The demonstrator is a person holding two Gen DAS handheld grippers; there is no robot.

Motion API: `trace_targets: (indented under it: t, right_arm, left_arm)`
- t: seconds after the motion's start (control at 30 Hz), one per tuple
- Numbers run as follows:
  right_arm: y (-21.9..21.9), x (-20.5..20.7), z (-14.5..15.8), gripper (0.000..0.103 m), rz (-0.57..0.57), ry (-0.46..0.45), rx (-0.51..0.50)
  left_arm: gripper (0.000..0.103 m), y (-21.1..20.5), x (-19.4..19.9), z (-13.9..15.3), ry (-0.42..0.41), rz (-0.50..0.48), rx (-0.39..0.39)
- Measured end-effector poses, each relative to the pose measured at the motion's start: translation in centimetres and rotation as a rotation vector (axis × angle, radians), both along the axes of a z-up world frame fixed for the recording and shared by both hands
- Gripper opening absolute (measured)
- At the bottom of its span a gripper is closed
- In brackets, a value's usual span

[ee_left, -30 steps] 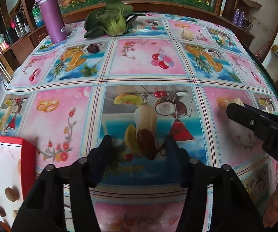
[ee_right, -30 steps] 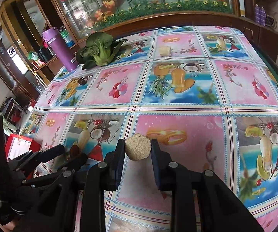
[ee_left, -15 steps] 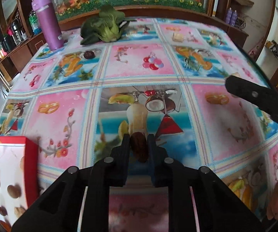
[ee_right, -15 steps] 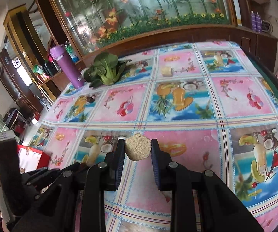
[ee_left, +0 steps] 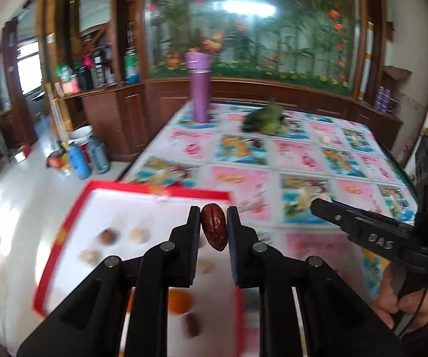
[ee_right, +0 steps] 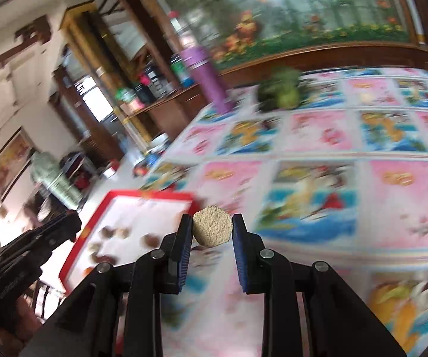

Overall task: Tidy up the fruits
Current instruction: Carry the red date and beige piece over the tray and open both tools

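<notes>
Both grippers have lifted clear of the tablecloth since half a second ago, and the red-rimmed white tray (ee_left: 65, 232), then only a corner at the left frame edge, now fills the lower left of the left wrist view. Between the left gripper (ee_left: 213, 223) fingers sits a wrinkled dark-red oval date (ee_left: 214, 230), pinched upright at mid-frame, its lower half dipping between the pads; it hangs over the tray's far right part, apart from the surface. On the tray below lie several small round brown and tan fruits (ee_left: 108, 236) at left of centre, an orange round fruit (ee_left: 179, 302) and another dark date (ee_left: 192, 324) near the bottom — all blurred.

In the right wrist view, the right gripper (ee_right: 212, 230) fingers clamp a pale beige, grainy, roughly hexagonal lump (ee_right: 212, 230) at centre frame, held above the table just right of the tray's near corner. From the left wrist view that gripper shows as a black body at the right edge, with a hand (ee_left: 404, 306) on its handle.

Beyond, the pink-and-blue fruit-print tablecloth (ee_right: 392, 202) spreads to the right; a purple cylindrical bottle (ee_left: 199, 87) and a green leafy vegetable (ee_left: 266, 120) stand near the far edge — well apart from the tray.
</notes>
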State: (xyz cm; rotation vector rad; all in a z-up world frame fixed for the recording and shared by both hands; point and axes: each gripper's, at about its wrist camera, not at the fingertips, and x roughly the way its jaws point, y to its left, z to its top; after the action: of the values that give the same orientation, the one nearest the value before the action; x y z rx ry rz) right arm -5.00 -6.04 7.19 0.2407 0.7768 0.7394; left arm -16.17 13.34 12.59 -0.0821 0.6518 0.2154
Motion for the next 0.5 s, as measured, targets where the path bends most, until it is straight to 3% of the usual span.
trace_targets:
  t: [0.23,0.5]
  right_arm:
    - [6.9,-3.8,0.3,0.025,0.168,0.055,-0.007]
    - [10.5,-5.5,-2.8,0.025,0.212,0.08,-0.132]
  left_arm:
    - [0.019,8.7,-6.4,-2.6,0.036,0.151,-0.009]
    - [0.019,10.1,-7.0,-6.7,0.116,0.138,-0.04]
